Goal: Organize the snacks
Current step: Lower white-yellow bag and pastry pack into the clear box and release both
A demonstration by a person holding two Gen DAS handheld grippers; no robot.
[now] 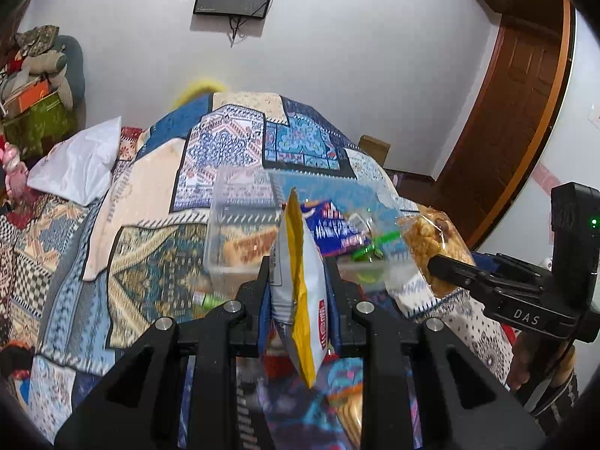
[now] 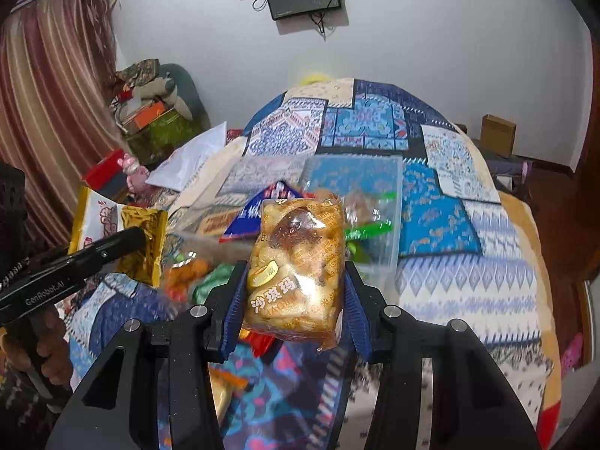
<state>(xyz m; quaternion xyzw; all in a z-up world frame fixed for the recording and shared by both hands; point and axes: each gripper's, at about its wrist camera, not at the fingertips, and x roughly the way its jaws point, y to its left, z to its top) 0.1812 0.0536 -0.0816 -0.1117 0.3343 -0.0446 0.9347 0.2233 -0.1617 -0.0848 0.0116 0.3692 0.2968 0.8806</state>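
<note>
My left gripper (image 1: 300, 273) is shut on a white and yellow snack packet (image 1: 305, 300), held edge-on above the bed; it also shows in the right wrist view (image 2: 120, 232). My right gripper (image 2: 296, 281) is shut on a clear-wrapped golden rice-puff cake (image 2: 296, 262), also seen in the left wrist view (image 1: 431, 247). A clear plastic box (image 1: 243, 225) stands on the quilt just beyond both grippers, holding a blue packet (image 1: 330, 228) and green-wrapped snacks (image 1: 371, 249). The box shows in the right wrist view too (image 2: 390, 187).
Loose snacks (image 2: 187, 277) lie on the patterned quilt (image 1: 157, 195) under the grippers. A white pillow (image 1: 75, 165) lies at the left. A cluttered pile (image 1: 33, 86) stands by the wall. A cardboard box (image 2: 498, 138) and a wooden door (image 1: 517, 112) are at the right.
</note>
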